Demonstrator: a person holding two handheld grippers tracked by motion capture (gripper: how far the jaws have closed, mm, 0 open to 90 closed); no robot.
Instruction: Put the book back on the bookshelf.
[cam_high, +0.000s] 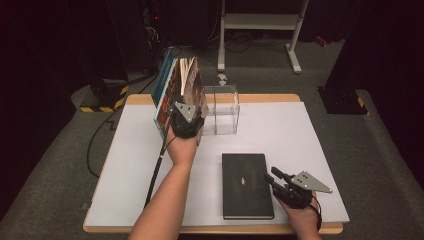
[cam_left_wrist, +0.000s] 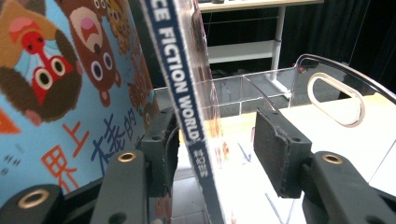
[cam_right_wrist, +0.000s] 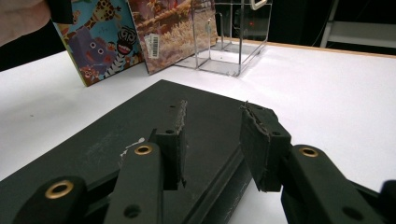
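several upright books (cam_high: 175, 95) straddled by left claw (cam_high: 187, 122), seemingly ungripped, clear box (cam_high: 222, 110) beside, right claw (cam_high: 275, 179) open over black notebook (cam_high: 245, 185)

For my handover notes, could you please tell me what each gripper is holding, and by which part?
The left gripper straddles a magazine's blue spine, jaws not visibly clamped. The right gripper hovers open over the black book.

Several picture books (cam_high: 175, 92) stand upright, leaning together just left of a clear acrylic organizer (cam_high: 222, 111); one blue spine (cam_left_wrist: 180, 79) reads "FICTION WORLD". A black hardcover book (cam_high: 246, 184) lies flat on the surface (cam_high: 310, 150), nearer the person.
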